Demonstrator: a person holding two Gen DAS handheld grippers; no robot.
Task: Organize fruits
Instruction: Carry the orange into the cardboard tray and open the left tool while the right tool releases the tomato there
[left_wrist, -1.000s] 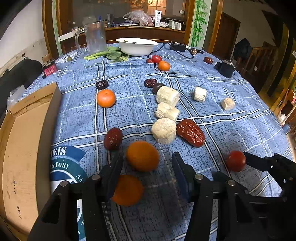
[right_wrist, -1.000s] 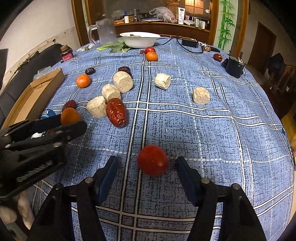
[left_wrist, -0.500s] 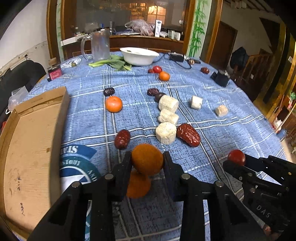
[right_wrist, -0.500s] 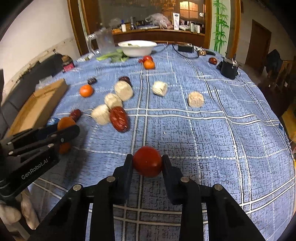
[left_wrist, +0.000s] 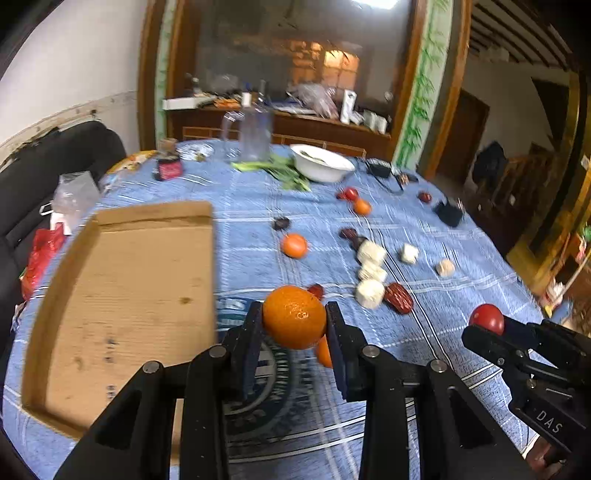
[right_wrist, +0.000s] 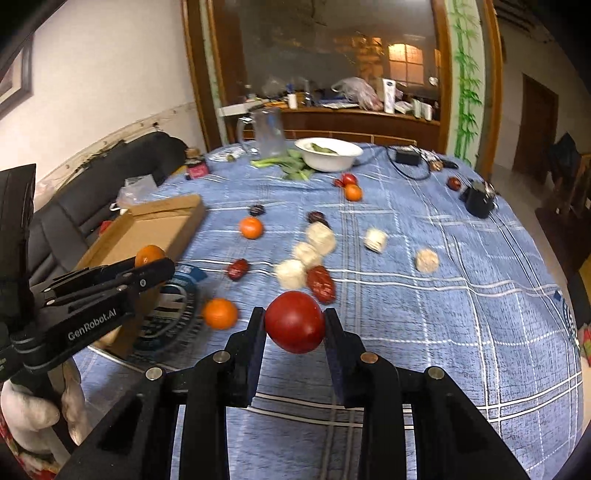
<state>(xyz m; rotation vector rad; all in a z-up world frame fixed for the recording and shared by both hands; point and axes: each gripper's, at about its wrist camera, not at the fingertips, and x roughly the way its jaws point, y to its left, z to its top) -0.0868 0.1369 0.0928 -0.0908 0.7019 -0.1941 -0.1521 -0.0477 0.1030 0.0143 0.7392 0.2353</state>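
Note:
My left gripper (left_wrist: 294, 319) is shut on an orange (left_wrist: 294, 316) and holds it above the blue tablecloth, next to the cardboard box (left_wrist: 122, 295). My right gripper (right_wrist: 294, 322) is shut on a red tomato (right_wrist: 294, 321), also lifted off the cloth. In the left wrist view the right gripper with its tomato (left_wrist: 487, 318) shows at the right. In the right wrist view the left gripper with its orange (right_wrist: 148, 255) shows at the left, beside the box (right_wrist: 155, 232). A second orange (right_wrist: 219, 314) lies on the cloth below.
On the cloth lie another orange (right_wrist: 251, 227), red dates (right_wrist: 322, 283), several white cake pieces (right_wrist: 291, 273), and a tomato and orange (right_wrist: 352, 192) further back. A white bowl (right_wrist: 328, 153), greens, a glass jug (right_wrist: 271, 133) and a black device (right_wrist: 478, 201) stand at the back.
Both grippers closed on their fruits, the left on the orange, the right on the tomato, and lifted them off the cloth. The left gripper moved toward the cardboard box.

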